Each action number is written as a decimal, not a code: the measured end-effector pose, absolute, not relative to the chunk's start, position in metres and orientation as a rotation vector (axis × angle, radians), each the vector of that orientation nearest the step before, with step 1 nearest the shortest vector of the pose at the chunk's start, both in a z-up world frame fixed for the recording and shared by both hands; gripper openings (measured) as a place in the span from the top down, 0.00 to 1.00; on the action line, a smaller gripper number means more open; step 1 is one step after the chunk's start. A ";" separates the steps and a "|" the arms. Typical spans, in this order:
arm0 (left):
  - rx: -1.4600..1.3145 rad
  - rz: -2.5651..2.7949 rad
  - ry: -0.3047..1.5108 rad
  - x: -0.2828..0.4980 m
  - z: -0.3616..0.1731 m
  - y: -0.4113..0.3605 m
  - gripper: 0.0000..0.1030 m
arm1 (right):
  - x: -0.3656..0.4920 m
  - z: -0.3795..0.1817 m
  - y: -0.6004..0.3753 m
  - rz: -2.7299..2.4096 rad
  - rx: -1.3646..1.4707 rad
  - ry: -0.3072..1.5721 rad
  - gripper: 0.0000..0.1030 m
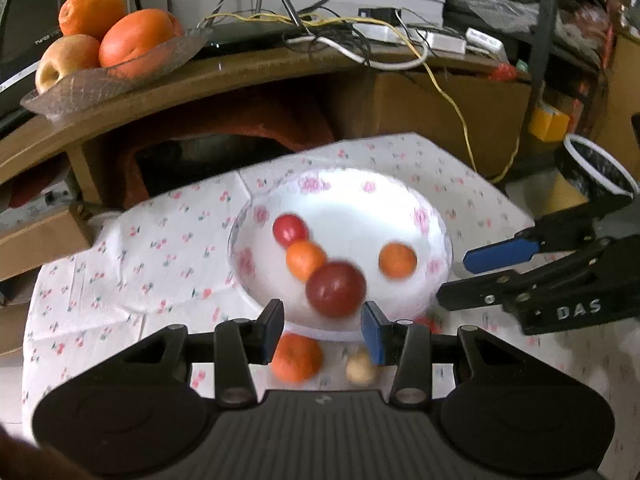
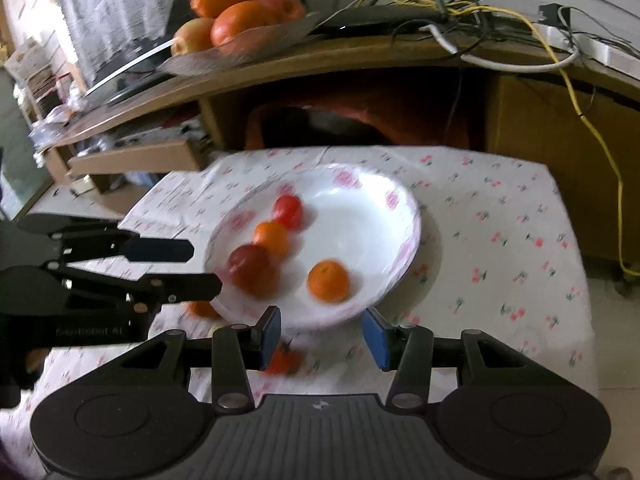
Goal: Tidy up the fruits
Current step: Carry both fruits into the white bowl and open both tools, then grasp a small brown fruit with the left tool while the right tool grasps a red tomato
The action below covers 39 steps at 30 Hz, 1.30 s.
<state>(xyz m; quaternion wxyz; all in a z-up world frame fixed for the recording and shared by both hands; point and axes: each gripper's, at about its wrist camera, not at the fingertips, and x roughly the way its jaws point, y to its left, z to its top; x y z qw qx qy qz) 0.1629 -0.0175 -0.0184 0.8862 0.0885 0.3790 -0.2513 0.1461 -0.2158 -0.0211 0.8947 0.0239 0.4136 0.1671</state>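
Observation:
A white plate with pink flowers (image 1: pixel 420 216) (image 2: pixel 384 208) sits on a cherry-print cloth. It holds two red fruits (image 1: pixel 336 289) (image 2: pixel 251 268) and two small oranges (image 1: pixel 398 260) (image 2: pixel 328 280). My left gripper (image 1: pixel 323 332) (image 2: pixel 206 266) stands open at the plate's near rim, with nothing between its blue pads. Below it on the cloth lie an orange (image 1: pixel 296 358) and a small beige fruit (image 1: pixel 360 366). My right gripper (image 2: pixel 323 334) (image 1: pixel 452 280) is open and empty at the plate's other side. A small red fruit (image 2: pixel 284 360) lies on the cloth beneath it.
Behind the cloth a curved wooden desk (image 1: pixel 240 76) carries a glass dish (image 1: pixel 116 76) of large oranges and an apple, plus tangled cables (image 1: pixel 360 28). Cardboard boxes (image 1: pixel 40 240) stand to the left. A dark bin (image 1: pixel 596 168) is at the right.

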 end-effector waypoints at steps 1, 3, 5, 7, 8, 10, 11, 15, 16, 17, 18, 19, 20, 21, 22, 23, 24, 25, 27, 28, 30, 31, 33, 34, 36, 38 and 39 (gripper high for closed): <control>0.188 -0.528 0.795 0.159 -0.020 -0.013 0.54 | 0.142 -0.023 -0.214 0.360 0.044 0.865 0.55; 0.190 -0.536 0.809 0.152 -0.023 -0.006 0.54 | 0.136 -0.026 -0.211 0.384 0.038 0.880 0.55; 0.190 -0.542 0.826 0.149 -0.028 -0.002 0.54 | 0.134 -0.031 -0.207 0.397 0.025 0.895 0.55; 0.191 -0.545 0.838 0.148 -0.032 -0.001 0.54 | 0.135 -0.034 -0.202 0.403 0.005 0.902 0.55; 0.194 -0.549 0.841 0.148 -0.033 -0.001 0.54 | 0.136 -0.036 -0.199 0.406 0.001 0.906 0.55; 0.203 -0.551 0.846 0.147 -0.035 -0.001 0.54 | 0.138 -0.038 -0.195 0.412 0.000 0.913 0.55; 0.200 -0.552 0.851 0.147 -0.037 0.000 0.54 | 0.140 -0.039 -0.193 0.412 -0.004 0.915 0.55; 0.201 -0.557 0.868 0.144 -0.043 0.002 0.54 | 0.141 -0.044 -0.189 0.408 -0.020 0.920 0.55; 0.208 -0.563 0.870 0.143 -0.044 0.002 0.54 | 0.141 -0.046 -0.189 0.407 -0.026 0.920 0.55; 0.212 -0.567 0.872 0.143 -0.045 0.001 0.54 | 0.142 -0.047 -0.188 0.407 -0.027 0.923 0.55; 0.213 -0.567 0.875 0.143 -0.047 0.001 0.54 | 0.141 -0.048 -0.187 0.409 -0.027 0.923 0.55; 0.213 -0.565 0.881 0.143 -0.049 0.001 0.54 | 0.141 -0.048 -0.186 0.412 -0.029 0.919 0.55; 0.216 -0.566 0.886 0.143 -0.051 0.000 0.54 | 0.141 -0.048 -0.185 0.413 -0.036 0.915 0.55; 0.222 -0.568 0.889 0.142 -0.053 -0.001 0.54 | 0.141 -0.049 -0.184 0.414 -0.044 0.914 0.55; 0.230 -0.570 0.890 0.141 -0.054 -0.002 0.54 | 0.141 -0.049 -0.183 0.416 -0.050 0.909 0.55; 0.241 -0.571 0.891 0.139 -0.056 -0.003 0.54 | 0.141 -0.049 -0.182 0.417 -0.055 0.907 0.55; 0.247 -0.570 0.889 0.138 -0.058 -0.004 0.54 | 0.141 -0.050 -0.182 0.418 -0.056 0.904 0.55; 0.251 -0.569 0.878 0.136 -0.058 -0.005 0.54 | 0.141 -0.050 -0.182 0.418 -0.057 0.901 0.55; 0.262 -0.568 0.871 0.135 -0.058 -0.006 0.54 | 0.141 -0.050 -0.181 0.414 -0.056 0.897 0.56; 0.266 -0.566 0.868 0.134 -0.058 -0.007 0.54 | 0.141 -0.050 -0.180 0.409 -0.061 0.895 0.61; 0.267 -0.561 0.864 0.133 -0.058 -0.007 0.55 | 0.142 -0.051 -0.178 0.407 -0.072 0.899 0.64; 0.264 -0.557 0.864 0.132 -0.058 -0.007 0.55 | 0.142 -0.051 -0.177 0.403 -0.075 0.895 0.68; 0.261 -0.548 0.861 0.132 -0.058 -0.007 0.61 | 0.141 -0.051 -0.176 0.406 -0.081 0.895 0.73; 0.263 -0.542 0.858 0.132 -0.058 -0.007 0.64 | 0.141 -0.050 -0.176 0.408 -0.081 0.896 0.73; 0.260 -0.539 0.855 0.132 -0.058 -0.006 0.69 | 0.140 -0.050 -0.175 0.403 -0.092 0.895 0.73; 0.247 -0.541 0.859 0.132 -0.057 -0.005 0.69 | 0.139 -0.049 -0.174 0.402 -0.101 0.897 0.73; 0.249 -0.546 0.858 0.131 -0.056 -0.006 0.69 | 0.139 -0.048 -0.174 0.403 -0.099 0.900 0.73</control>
